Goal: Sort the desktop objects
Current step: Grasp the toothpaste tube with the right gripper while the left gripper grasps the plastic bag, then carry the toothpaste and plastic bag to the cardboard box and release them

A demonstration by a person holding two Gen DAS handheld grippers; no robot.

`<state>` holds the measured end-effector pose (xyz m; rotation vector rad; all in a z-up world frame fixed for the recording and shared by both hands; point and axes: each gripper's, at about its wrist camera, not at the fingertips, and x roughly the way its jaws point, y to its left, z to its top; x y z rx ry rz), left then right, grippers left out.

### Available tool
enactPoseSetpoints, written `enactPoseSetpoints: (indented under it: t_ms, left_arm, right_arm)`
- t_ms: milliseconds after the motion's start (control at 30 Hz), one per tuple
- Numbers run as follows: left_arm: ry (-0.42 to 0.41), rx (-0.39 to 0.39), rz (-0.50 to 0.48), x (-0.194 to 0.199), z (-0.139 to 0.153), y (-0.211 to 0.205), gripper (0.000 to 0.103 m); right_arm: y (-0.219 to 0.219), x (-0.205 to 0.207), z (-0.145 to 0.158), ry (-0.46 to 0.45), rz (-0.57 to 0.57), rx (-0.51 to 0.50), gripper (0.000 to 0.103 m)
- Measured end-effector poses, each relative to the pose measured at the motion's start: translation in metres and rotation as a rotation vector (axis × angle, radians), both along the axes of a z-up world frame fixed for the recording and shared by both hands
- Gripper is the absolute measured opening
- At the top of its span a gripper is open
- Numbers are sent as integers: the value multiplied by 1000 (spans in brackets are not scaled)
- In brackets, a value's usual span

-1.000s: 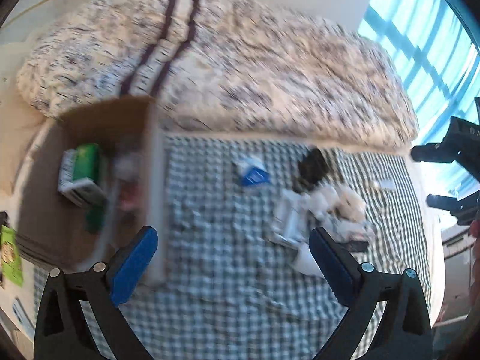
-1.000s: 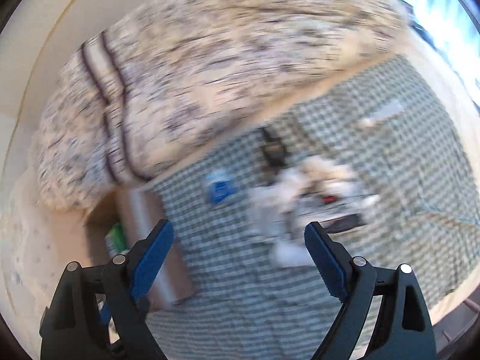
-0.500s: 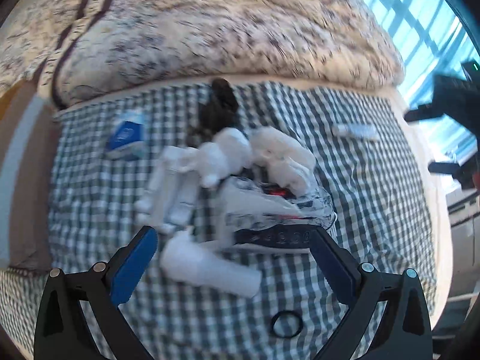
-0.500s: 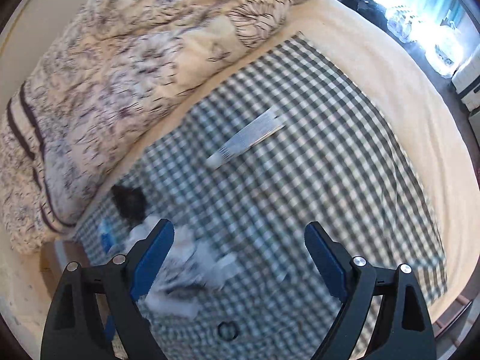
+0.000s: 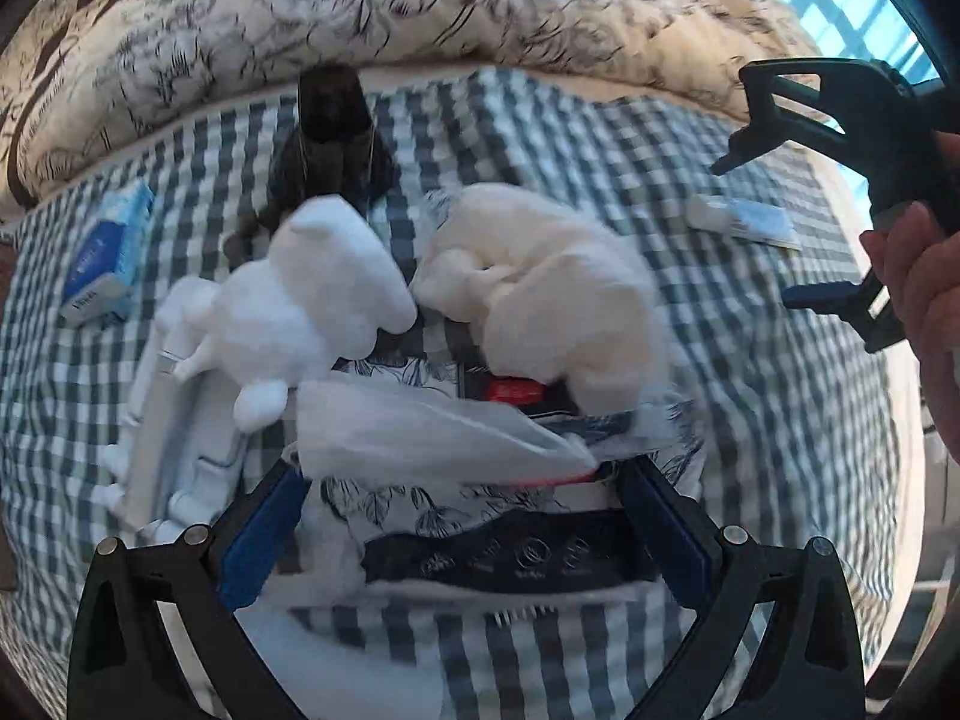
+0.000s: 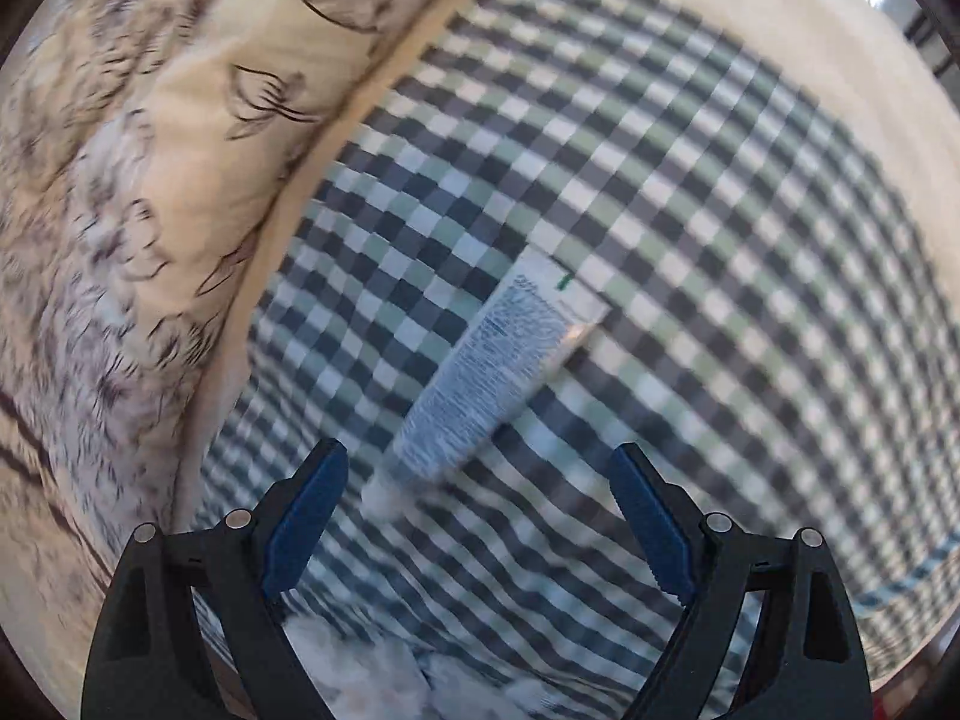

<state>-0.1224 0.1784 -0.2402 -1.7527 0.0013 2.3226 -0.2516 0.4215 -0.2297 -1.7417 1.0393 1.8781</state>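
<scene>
A heap of objects lies on the checked cloth (image 5: 750,420): a white plush toy (image 5: 312,306), a cream plush toy (image 5: 552,294), a dark bottle (image 5: 330,132), a clear plastic bag (image 5: 432,438) over a floral-printed packet (image 5: 510,546). My left gripper (image 5: 462,534) is open, its fingers either side of the packet. A white tube (image 6: 486,372) lies alone on the cloth, also in the left wrist view (image 5: 744,219). My right gripper (image 6: 480,522) is open, just short of the tube's cap end; it shows in the left wrist view (image 5: 810,228).
A blue and white small box (image 5: 99,267) lies at the left of the cloth. White bottles or tubes (image 5: 174,420) lie by the white plush. A patterned quilt (image 5: 420,6) bounds the cloth at the back, also in the right wrist view (image 6: 120,180).
Both grippers have moved forward and down. The left swung from the cardboard box to the heap. The right swung right from the heap to the lone tube. Both stayed open.
</scene>
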Motion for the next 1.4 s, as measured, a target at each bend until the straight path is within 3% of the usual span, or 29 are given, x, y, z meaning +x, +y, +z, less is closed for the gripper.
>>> enactPoseSetpoints:
  t_ms: [167,233,267,300,367,433,533,600,900,1033,1100,1267,1400]
  left_arm:
    - [-10,35,7,-4,-10,1,103]
    - [-13,48,-3,-3,-10,-2,99]
    - [-16,55,-5,-3,-9,-4,96]
    - [-16,69,-10,-1,-6,-6,86]
    - [-7,82,-18,2,0,-9,66]
    - [5,97,-33,7,6,-12,43]
    - [-3,129,-38,11,10,-16,27]
    - [4,137,-45,14,14,-18,22]
    - [134,196,-19,34,83,-24,19]
    - [173,149,0,41,111,-35,19]
    - [198,110,19,45,130,-48,19]
    - [264,96,89,46,176,-90,20]
    - [326,55,172,52,206,-147,20]
  right_arm:
    - [-4,-10,-20,-75,-20,68,87]
    - [-10,-14,-18,-113,20,122,77]
    - [-12,-14,-15,-114,46,141,65]
    - [-15,-15,-10,-111,82,162,48]
    - [-17,-13,-2,-108,144,183,27]
    - [-14,-4,5,-92,170,160,26]
    - [-8,16,14,-83,182,153,26]
    - [-2,31,19,-76,183,143,26]
    - [15,94,63,-19,207,147,26]
    - [13,102,94,26,237,144,26]
    - [1,99,111,45,246,137,26]
    - [-36,95,142,95,293,131,26]
    - [-83,106,169,147,341,110,26]
